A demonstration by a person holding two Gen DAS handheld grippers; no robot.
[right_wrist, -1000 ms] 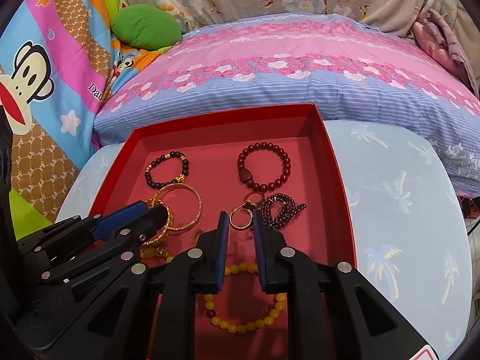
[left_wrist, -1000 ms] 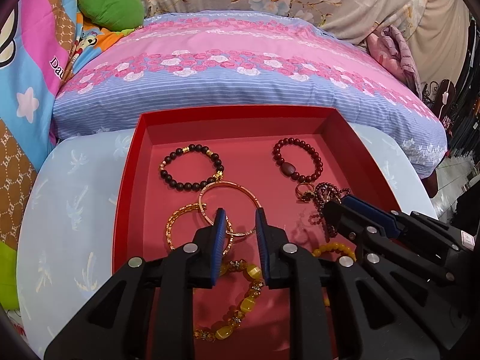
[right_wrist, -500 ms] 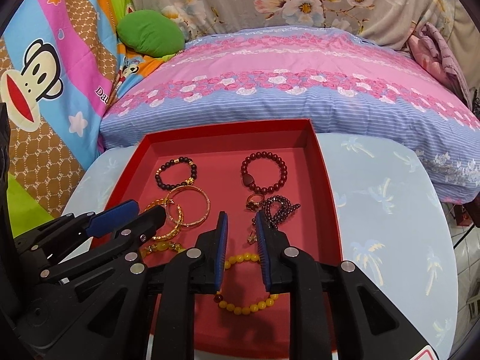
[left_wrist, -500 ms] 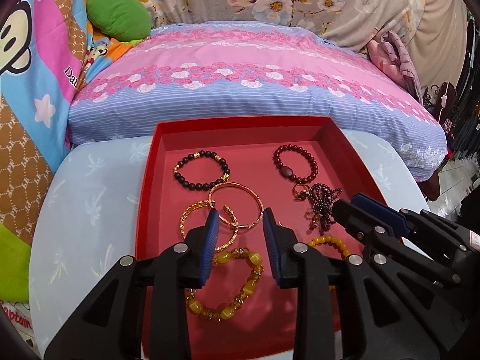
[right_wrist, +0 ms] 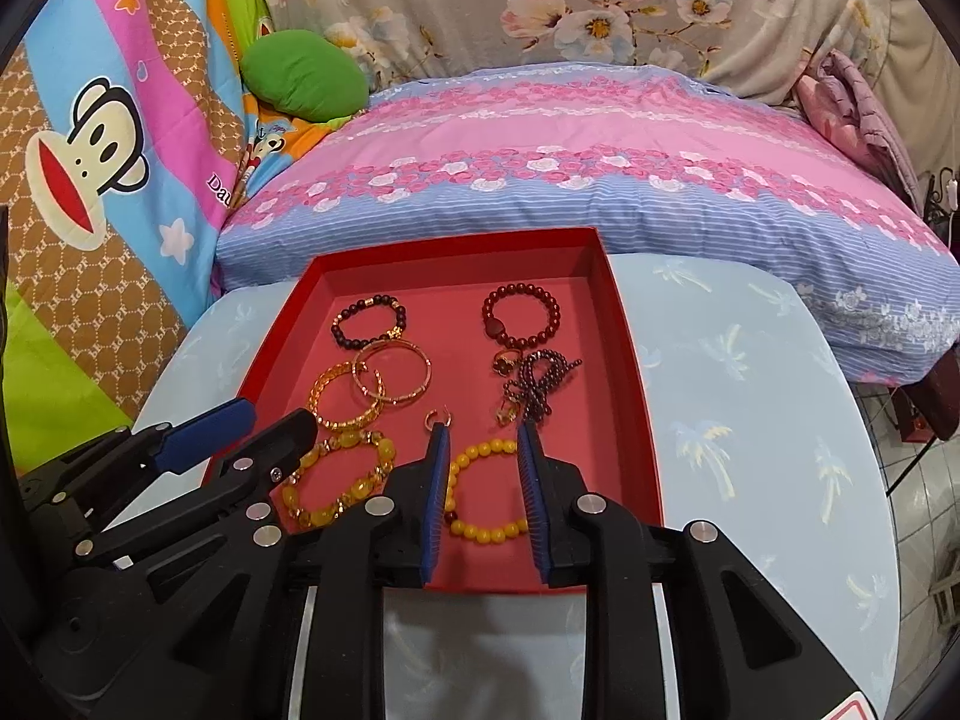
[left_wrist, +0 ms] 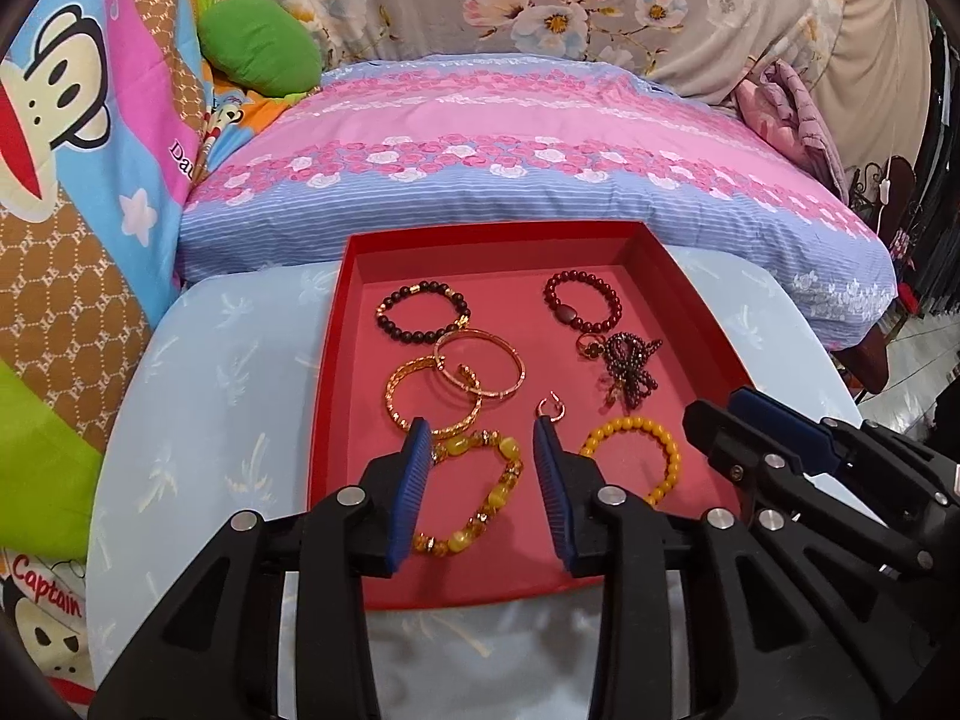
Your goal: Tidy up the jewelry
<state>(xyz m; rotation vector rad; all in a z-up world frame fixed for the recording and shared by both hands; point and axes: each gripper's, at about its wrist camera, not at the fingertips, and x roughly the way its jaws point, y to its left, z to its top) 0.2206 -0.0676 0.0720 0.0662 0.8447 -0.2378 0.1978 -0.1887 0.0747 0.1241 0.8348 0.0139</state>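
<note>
A red tray (left_wrist: 336,360) (right_wrist: 636,396) on a pale blue table holds several pieces of jewelry. At its back lie a black bead bracelet (left_wrist: 420,311) (right_wrist: 367,323) and a dark red bead bracelet (left_wrist: 581,306) (right_wrist: 521,317). Two gold bangles (left_wrist: 477,363) (right_wrist: 391,383) overlap in the middle. A dark bead bundle (left_wrist: 627,369) (right_wrist: 537,387) and a small ring (left_wrist: 552,407) (right_wrist: 438,418) lie nearby. My left gripper (left_wrist: 483,438) is open above an amber bracelet (left_wrist: 480,492) (right_wrist: 339,483). My right gripper (right_wrist: 483,441) is open above a yellow bead bracelet (right_wrist: 486,492) (left_wrist: 639,450).
The pale blue table (left_wrist: 210,390) (right_wrist: 750,420) stands against a bed with a pink and blue floral pillow (left_wrist: 510,168). A green cushion (left_wrist: 258,51) and a cartoon monkey blanket (left_wrist: 72,120) lie at the left.
Both grippers have pulled back toward the tray's near edge and opened wider. The jewelry has stayed in place.
</note>
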